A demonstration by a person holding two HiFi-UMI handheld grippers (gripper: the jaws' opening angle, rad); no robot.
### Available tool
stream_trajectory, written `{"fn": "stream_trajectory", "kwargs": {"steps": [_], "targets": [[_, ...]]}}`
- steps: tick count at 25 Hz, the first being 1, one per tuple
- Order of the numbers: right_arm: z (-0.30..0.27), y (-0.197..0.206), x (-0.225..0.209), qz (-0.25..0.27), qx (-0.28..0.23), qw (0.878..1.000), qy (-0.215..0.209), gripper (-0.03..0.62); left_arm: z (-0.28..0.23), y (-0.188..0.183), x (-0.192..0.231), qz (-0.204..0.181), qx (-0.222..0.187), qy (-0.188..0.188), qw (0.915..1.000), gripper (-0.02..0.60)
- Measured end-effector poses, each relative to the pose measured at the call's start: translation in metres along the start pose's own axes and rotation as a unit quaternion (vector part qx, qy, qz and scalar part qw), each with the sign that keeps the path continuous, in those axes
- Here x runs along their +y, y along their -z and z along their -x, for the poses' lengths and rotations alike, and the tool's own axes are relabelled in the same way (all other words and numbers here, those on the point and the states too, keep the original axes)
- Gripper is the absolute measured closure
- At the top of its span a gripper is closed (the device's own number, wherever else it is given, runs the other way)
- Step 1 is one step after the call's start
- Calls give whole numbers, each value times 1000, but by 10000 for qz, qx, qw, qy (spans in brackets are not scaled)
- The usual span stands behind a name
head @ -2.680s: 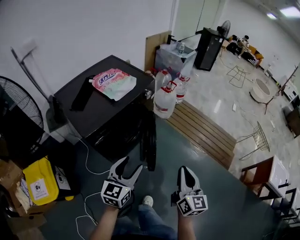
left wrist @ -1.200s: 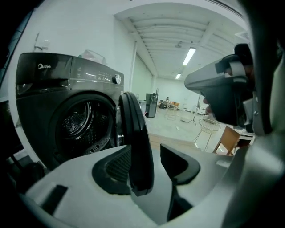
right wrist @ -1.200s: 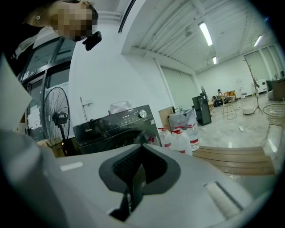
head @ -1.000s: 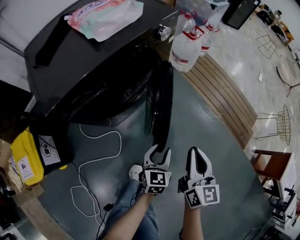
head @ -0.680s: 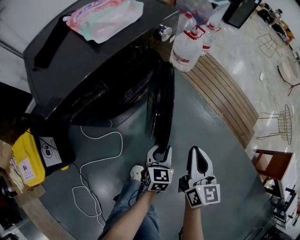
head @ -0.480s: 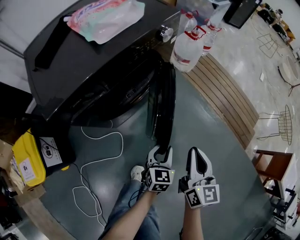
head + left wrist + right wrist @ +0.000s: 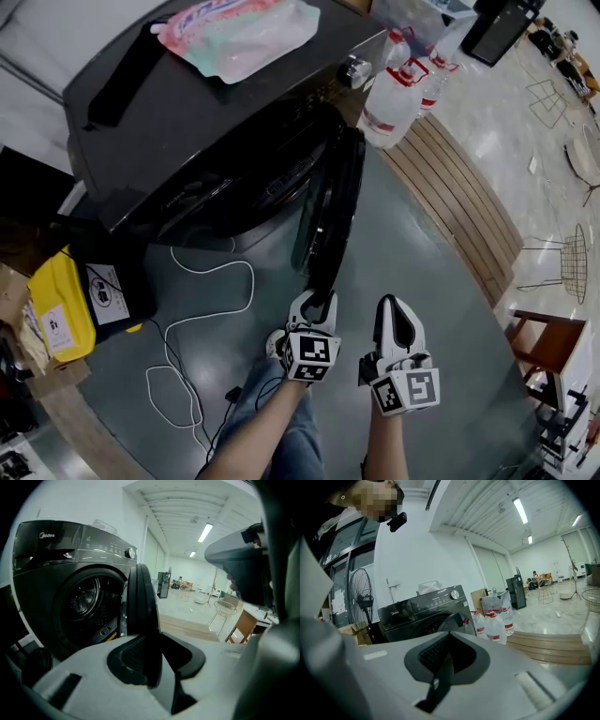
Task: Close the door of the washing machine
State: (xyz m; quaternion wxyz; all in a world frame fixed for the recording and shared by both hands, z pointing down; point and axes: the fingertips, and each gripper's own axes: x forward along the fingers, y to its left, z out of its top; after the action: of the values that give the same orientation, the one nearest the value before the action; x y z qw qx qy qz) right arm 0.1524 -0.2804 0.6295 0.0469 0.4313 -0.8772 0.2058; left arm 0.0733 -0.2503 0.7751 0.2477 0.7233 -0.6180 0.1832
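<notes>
The black washing machine (image 7: 216, 122) stands with its round door (image 7: 333, 211) swung out, edge-on towards me. My left gripper (image 7: 316, 305) is at the door's near rim. In the left gripper view the door (image 7: 140, 602) runs between the pads, which have just been closing and now press on it from both sides (image 7: 152, 660); the drum (image 7: 86, 599) shows to the left. My right gripper (image 7: 395, 323) hovers beside the left one, clear of the door, its jaws together with nothing between them (image 7: 449, 653). The machine (image 7: 422, 613) lies ahead of it.
A detergent pouch (image 7: 239, 33) lies on the machine's top. Large water bottles (image 7: 394, 89) stand to its right by a slatted wooden platform (image 7: 459, 202). A yellow box (image 7: 61, 305) and a white cable (image 7: 197, 347) are on the floor at left. A fan (image 7: 358, 604) stands behind.
The left gripper has come up to the door's near rim and its wide jaws have closed round it. The right gripper has barely shifted.
</notes>
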Motion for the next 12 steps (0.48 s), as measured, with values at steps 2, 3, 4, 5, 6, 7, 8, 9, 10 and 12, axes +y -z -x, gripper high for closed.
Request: {"fn": "stream_trajectory", "kwargs": {"steps": [2, 3, 4, 5, 6, 7, 8, 9, 10, 12], "targets": [[-5, 1, 6, 8, 37, 10000, -83, 583, 4, 1, 14, 79, 1, -128, 9999, 488], [-8, 2, 10, 15, 57, 9999, -132, 583, 6, 1, 22, 114, -4, -201, 9997, 492], [-12, 3, 14, 26, 76, 9998, -186, 583, 9, 2, 31, 136, -12, -280, 9995, 495], [-15, 3, 18, 40, 99, 9997, -240, 583, 11, 2, 39, 142, -23, -361, 9992, 499], [-19, 4, 22, 55, 121, 9995, -293, 583, 13, 1, 49, 140, -39, -434, 9990, 501], [-23, 4, 27, 69, 142, 9993, -346, 583, 14, 1, 58, 136, -58, -495, 9987, 502], [-27, 5, 32, 80, 159, 9990, -403, 583, 16, 0, 68, 131, -73, -543, 9984, 502], [-32, 6, 37, 92, 176, 9987, -465, 583, 17, 0, 77, 121, -76, -582, 9982, 502], [-37, 6, 43, 105, 192, 9983, -534, 583, 19, 0, 86, 111, -72, -618, 9980, 502], [-48, 8, 55, 138, 224, 9973, -690, 583, 21, -1, 105, 108, -75, -686, 9976, 500]]}}
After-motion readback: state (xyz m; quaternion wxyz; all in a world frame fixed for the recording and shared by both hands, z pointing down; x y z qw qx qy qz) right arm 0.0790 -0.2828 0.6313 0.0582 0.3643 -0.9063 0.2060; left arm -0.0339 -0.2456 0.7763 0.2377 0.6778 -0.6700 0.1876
